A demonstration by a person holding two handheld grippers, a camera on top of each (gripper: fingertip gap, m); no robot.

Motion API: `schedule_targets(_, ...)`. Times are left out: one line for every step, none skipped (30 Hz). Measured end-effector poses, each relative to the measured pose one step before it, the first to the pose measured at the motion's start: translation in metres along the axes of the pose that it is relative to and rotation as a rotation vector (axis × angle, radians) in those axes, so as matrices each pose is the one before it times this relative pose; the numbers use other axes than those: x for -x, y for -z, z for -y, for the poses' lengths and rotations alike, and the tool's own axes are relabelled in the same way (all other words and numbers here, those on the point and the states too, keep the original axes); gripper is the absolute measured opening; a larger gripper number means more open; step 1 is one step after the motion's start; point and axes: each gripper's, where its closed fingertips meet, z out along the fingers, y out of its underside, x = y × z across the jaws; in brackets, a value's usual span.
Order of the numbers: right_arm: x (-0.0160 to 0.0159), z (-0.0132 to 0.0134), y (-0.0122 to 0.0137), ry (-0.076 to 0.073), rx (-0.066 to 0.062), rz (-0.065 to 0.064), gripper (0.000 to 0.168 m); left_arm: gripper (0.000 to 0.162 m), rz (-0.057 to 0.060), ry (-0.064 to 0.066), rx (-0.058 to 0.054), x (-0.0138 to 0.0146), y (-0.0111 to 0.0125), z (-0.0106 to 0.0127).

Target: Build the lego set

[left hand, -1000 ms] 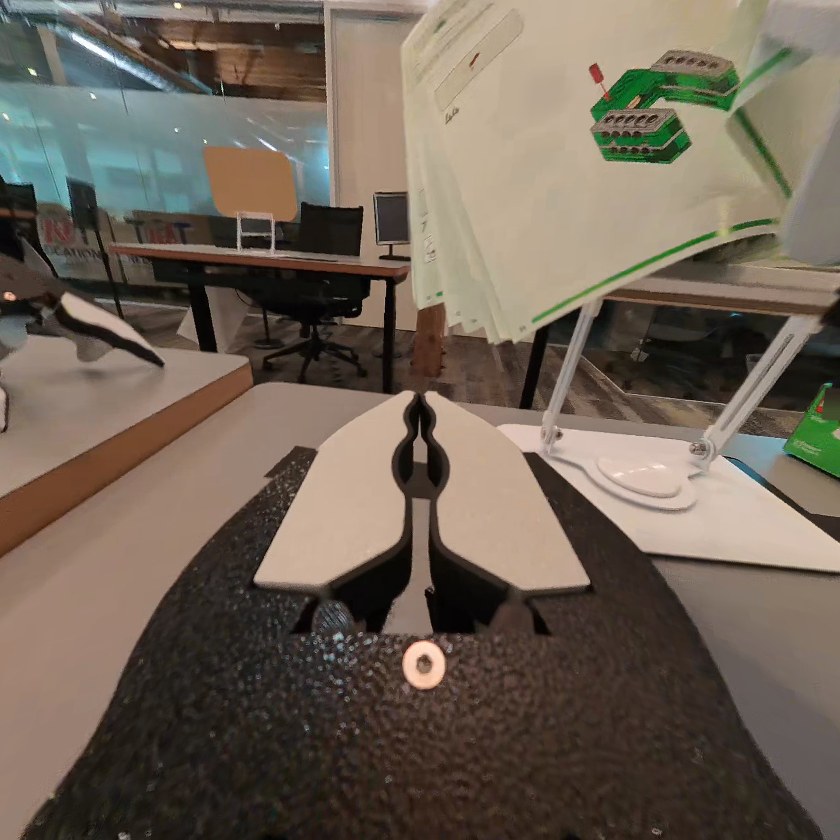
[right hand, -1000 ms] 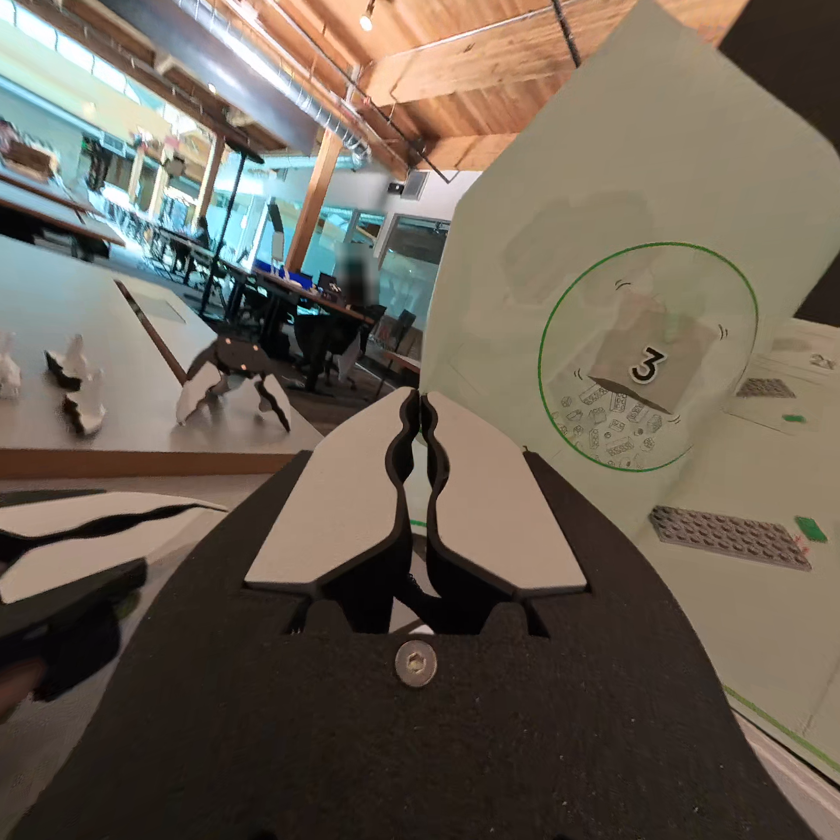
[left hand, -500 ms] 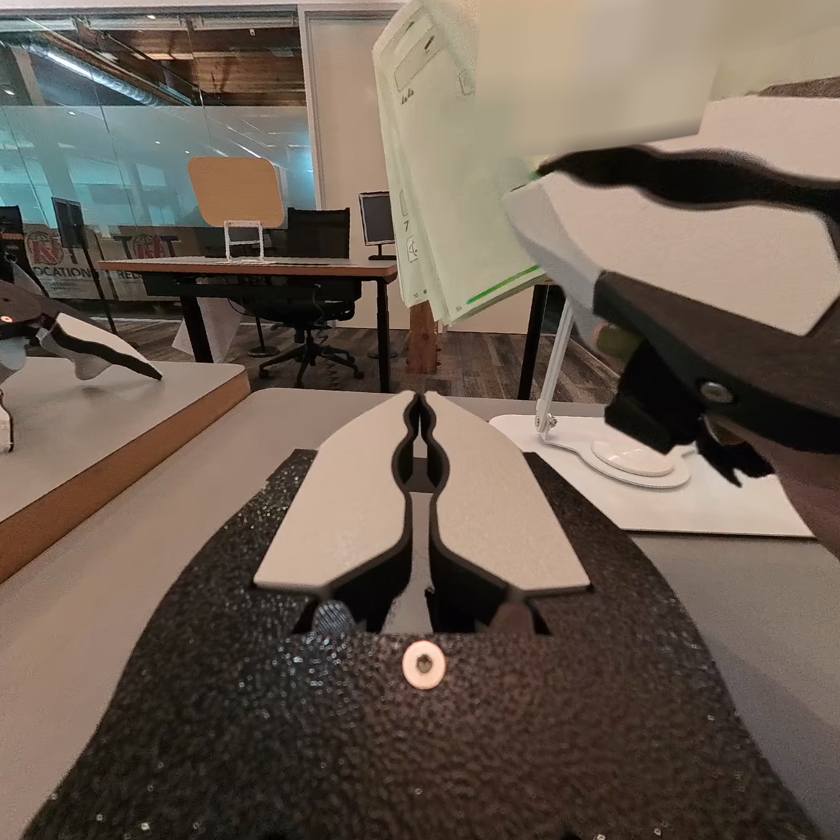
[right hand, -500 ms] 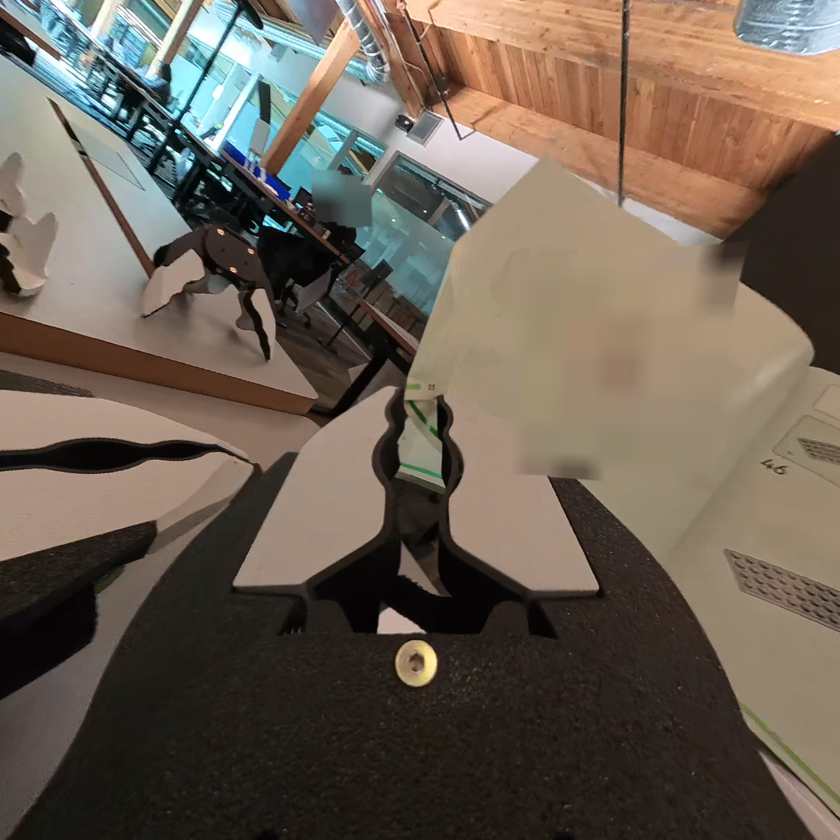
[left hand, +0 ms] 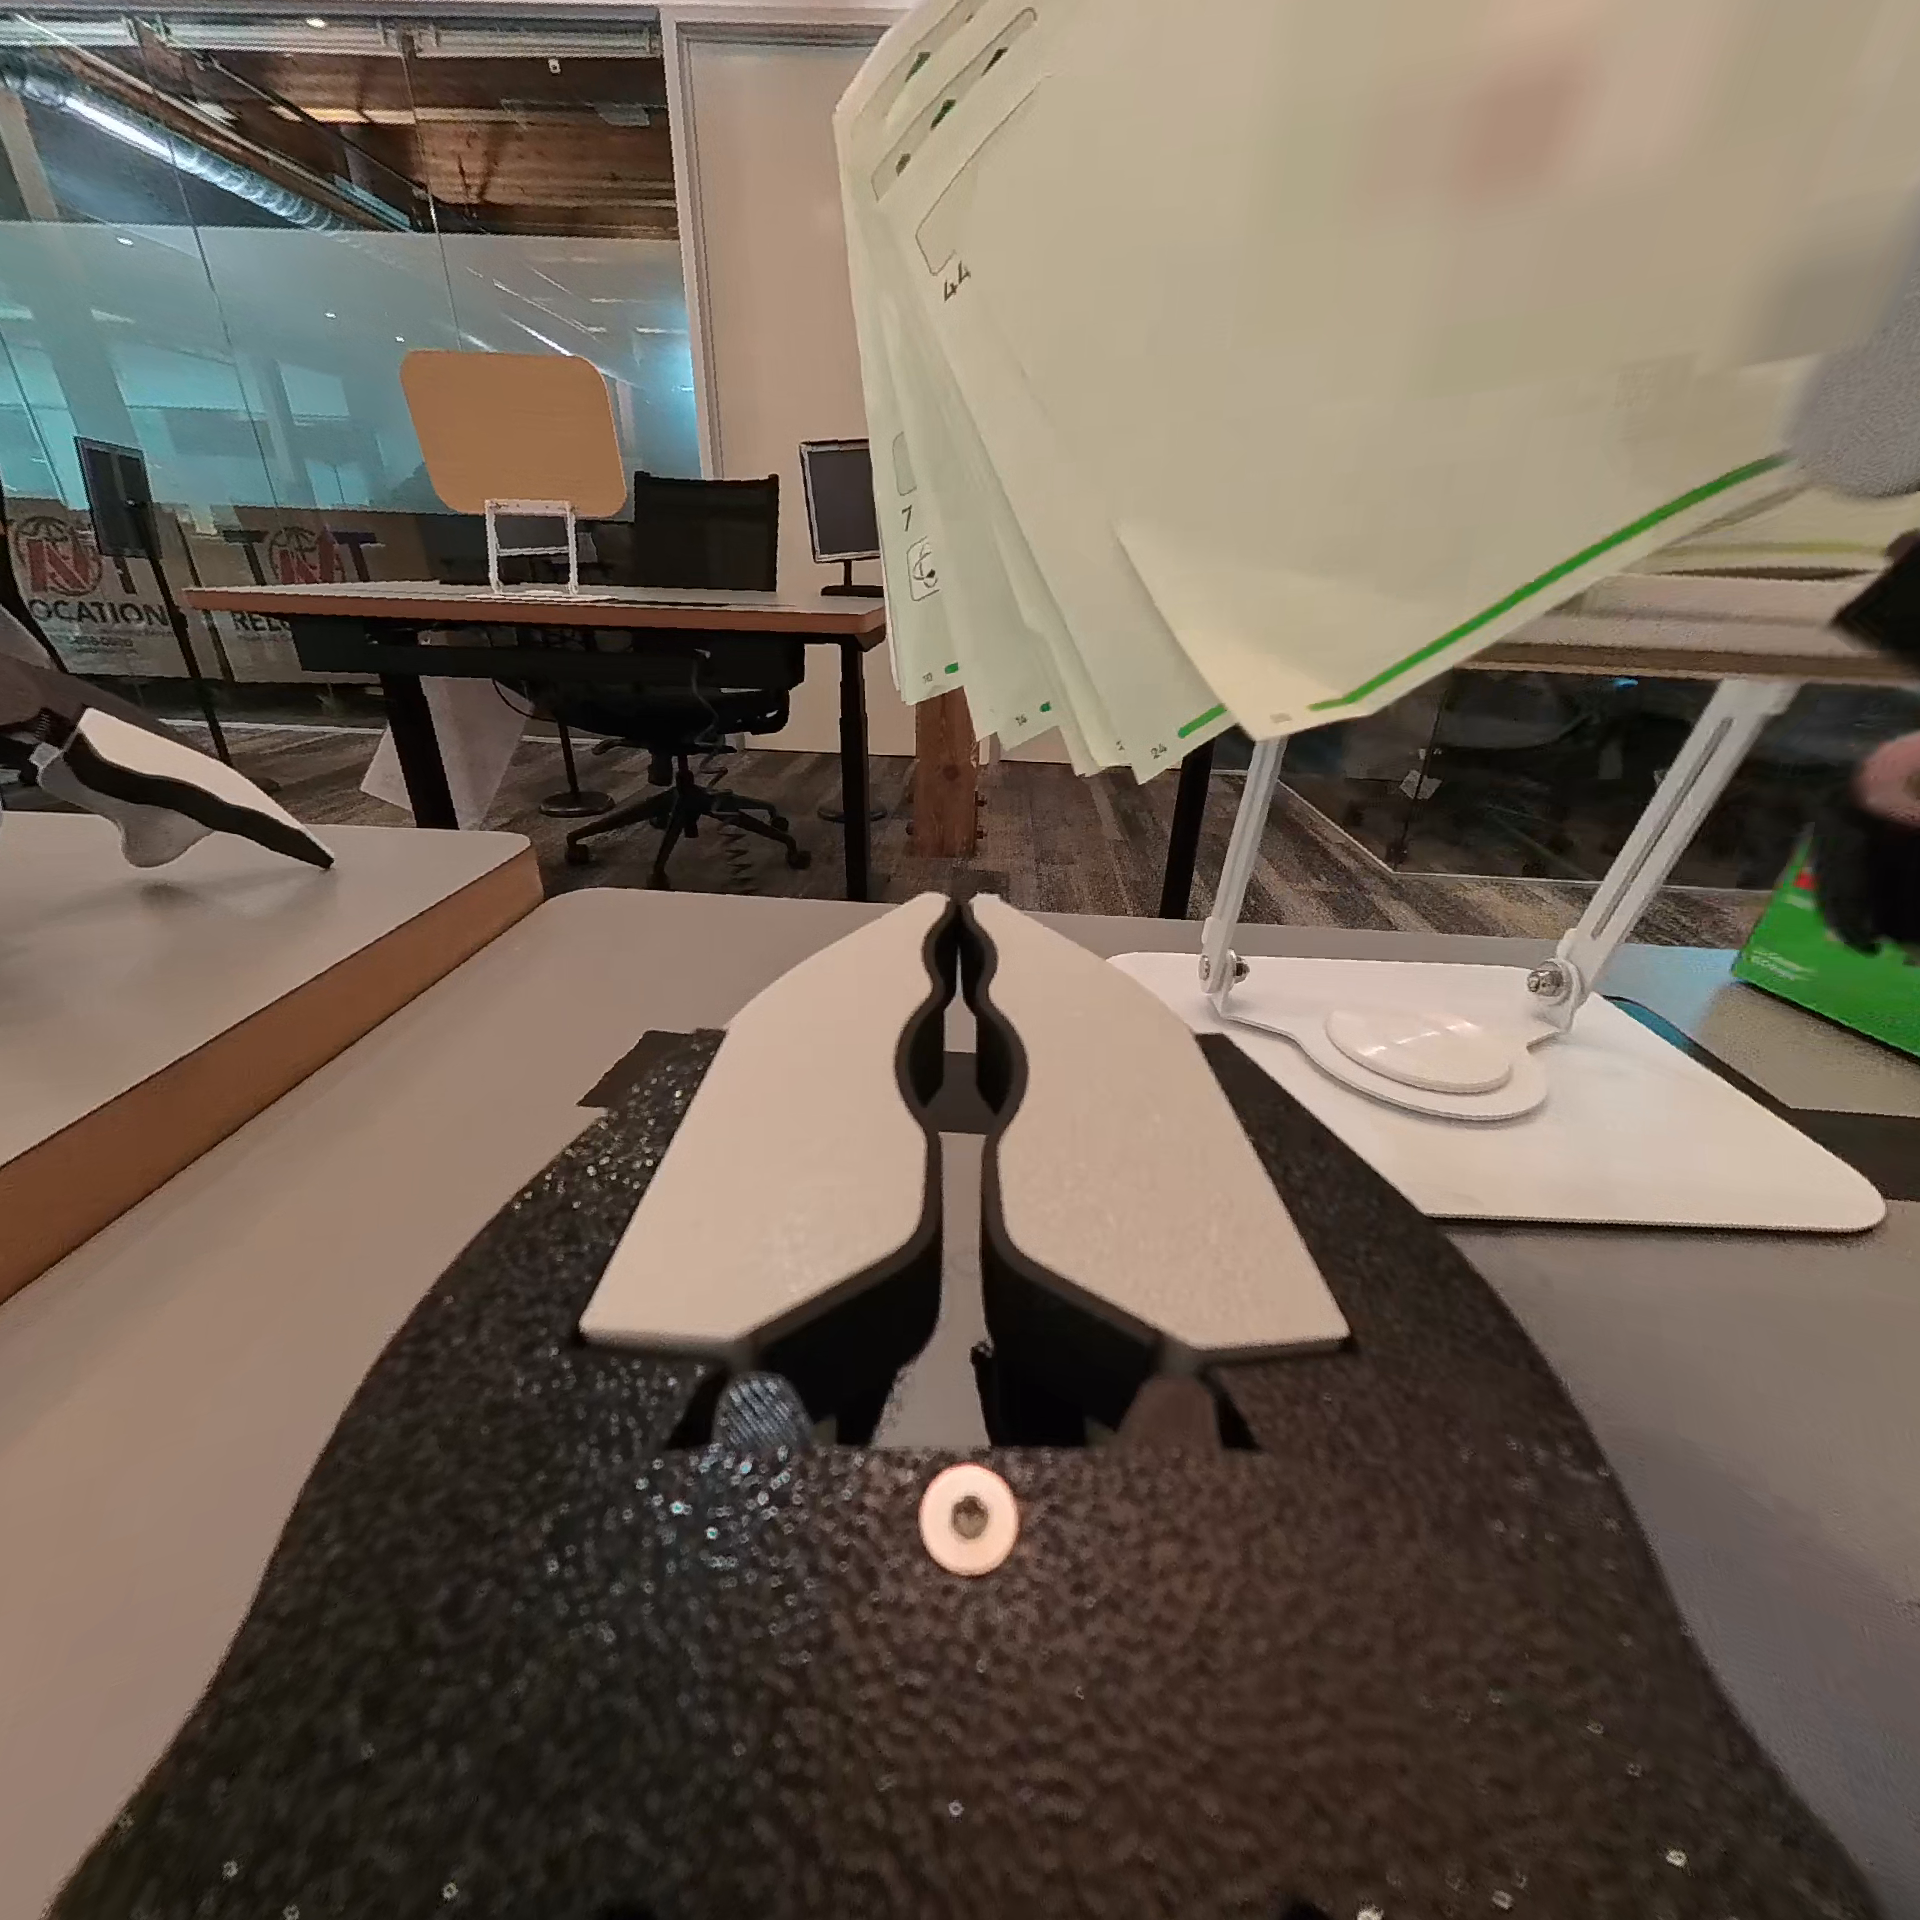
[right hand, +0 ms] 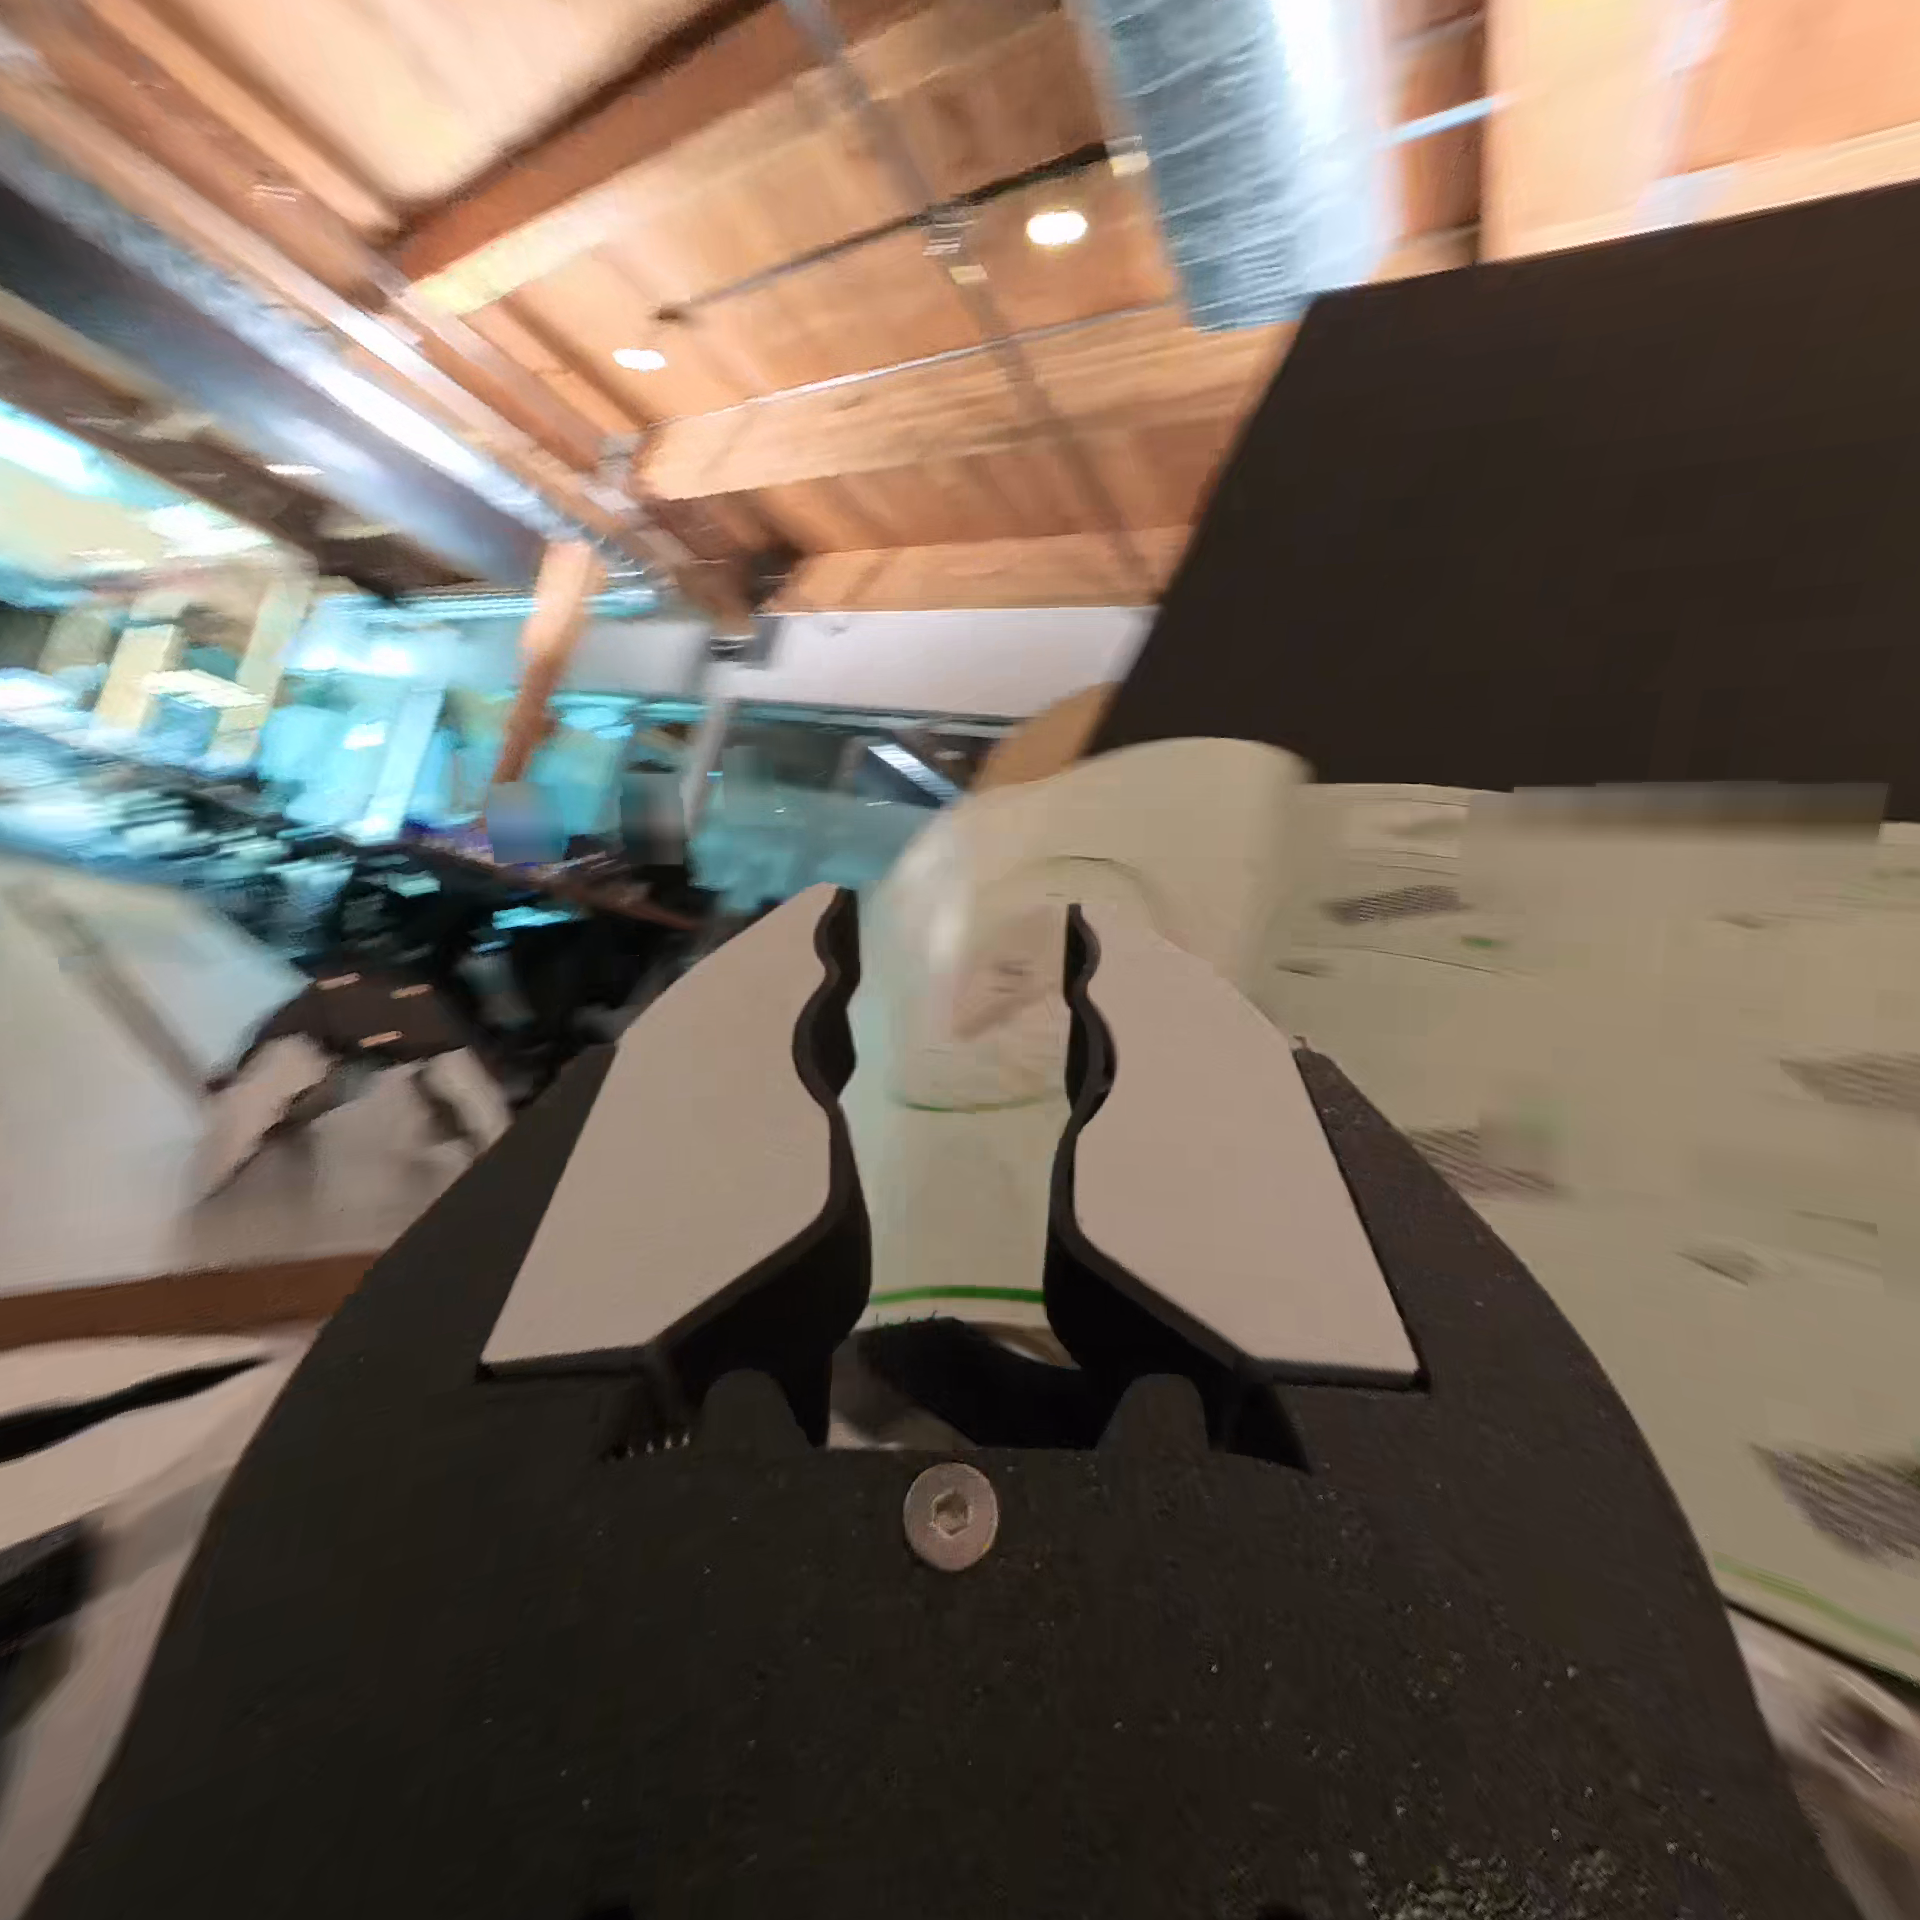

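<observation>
The lego instruction booklet (left hand: 1351, 364) stands on a white stand (left hand: 1455, 1091), its pale green pages fanned out. My left gripper (left hand: 961, 909) is shut and empty, low over the grey table, left of the stand. My right gripper (right hand: 956, 914) is open and points at the booklet (right hand: 1610, 1091). A curled loose page (right hand: 987, 935) lies in the gap between its fingers, and the view is blurred. No loose bricks show in either view.
A green box (left hand: 1818, 966) sits at the far right behind the stand, with a hand (left hand: 1886, 774) above it. A raised platform (left hand: 208, 987) with a spare gripper (left hand: 156, 790) is on the left. A black board (right hand: 1558, 520) rises behind the booklet. Left tips to right tips: about 20 cm.
My right gripper was shut on a page, swung up across the booklet with it, and has now opened. The page has flipped over. My left gripper has stayed shut and still.
</observation>
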Motion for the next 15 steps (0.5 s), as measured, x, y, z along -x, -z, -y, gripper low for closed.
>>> schedule_targets(-0.02041, -0.00479, 0.00412, 0.0248, 0.0182, -0.1104, 0.029, 0.000, -0.0032, -0.0017, 0.0007, -0.00108, -0.00029, -0.00016)
schedule_targets(-0.01484, -0.00935, 0.00169, 0.0294, 0.0381, -0.0771, 0.021, 0.000, -0.0027, -0.0028, 0.0000, -0.00106, -0.00015, -0.00005)
schedule_targets(-0.00822, -0.01233, -0.00021, 0.0250, 0.0491, -0.0402, 0.015, 0.000, -0.0018, -0.0035, -0.0001, -0.00085, -0.00009, 0.00007)
schedule_targets(-0.00288, -0.01288, -0.00134, 0.0120, 0.0510, -0.0125, 0.008, 0.000, -0.0018, -0.0032, -0.0007, -0.00078, -0.00018, 0.00015)
schedule_targets(0.00024, -0.01132, -0.00163, -0.0016, 0.0452, 0.0012, 0.002, 0.000, -0.0025, -0.0028, -0.0006, -0.00085, -0.00009, 0.00015)
schedule_targets(0.00196, -0.00824, -0.00152, -0.0090, 0.0343, 0.0054, 0.000, 0.000, -0.0019, -0.0021, 0.0000, -0.00070, -0.00023, -0.00003)
schedule_targets(0.00353, -0.00508, -0.00133, -0.0070, 0.0237, 0.0109, 0.000, 0.000, -0.0017, -0.0014, 0.0006, -0.00058, -0.00015, -0.00010)
schedule_targets(0.00507, -0.00208, -0.00123, 0.0015, 0.0138, 0.0180, 0.000, 0.000, -0.0024, -0.0011, 0.0012, -0.00074, -0.00019, -0.00020)
schedule_targets(0.00582, 0.00008, -0.00111, 0.0110, 0.0061, 0.0204, 0.000, 0.000, -0.0018, -0.0010, 0.0007, -0.00048, -0.00011, -0.00012)
schedule_targets(0.00560, 0.00077, -0.00139, 0.0172, 0.0065, 0.0187, 0.000, 0.000, -0.0011, -0.0011, 0.0002, -0.00034, -0.00006, -0.00004)
schedule_targets(0.00547, 0.00020, -0.00169, 0.0179, 0.0117, 0.0204, 0.000, 0.000, -0.0002, -0.0006, 0.0005, -0.00012, -0.00002, 0.00003)
schedule_targets(0.00581, -0.00028, -0.00197, 0.0148, 0.0139, 0.0258, 0.000, 0.000, -0.0003, 0.0001, 0.0003, -0.00010, -0.00006, -0.00005)
schedule_targets(0.00620, -0.00029, -0.00199, 0.0082, 0.0110, 0.0316, 0.000, 0.000, -0.0006, 0.0003, 0.0004, -0.00015, -0.00006, -0.00006)
schedule_targets(0.00743, -0.00026, -0.00203, 0.0017, 0.0058, 0.0442, 0.000, 0.000, -0.0010, 0.0008, 0.0007, -0.00023, -0.00004, -0.00010)
schedule_targets(0.00788, -0.00090, -0.00198, -0.0023, 0.0074, 0.0513, 0.000, 0.000, -0.0014, 0.0018, 0.0006, -0.00036, -0.00004, -0.00009)
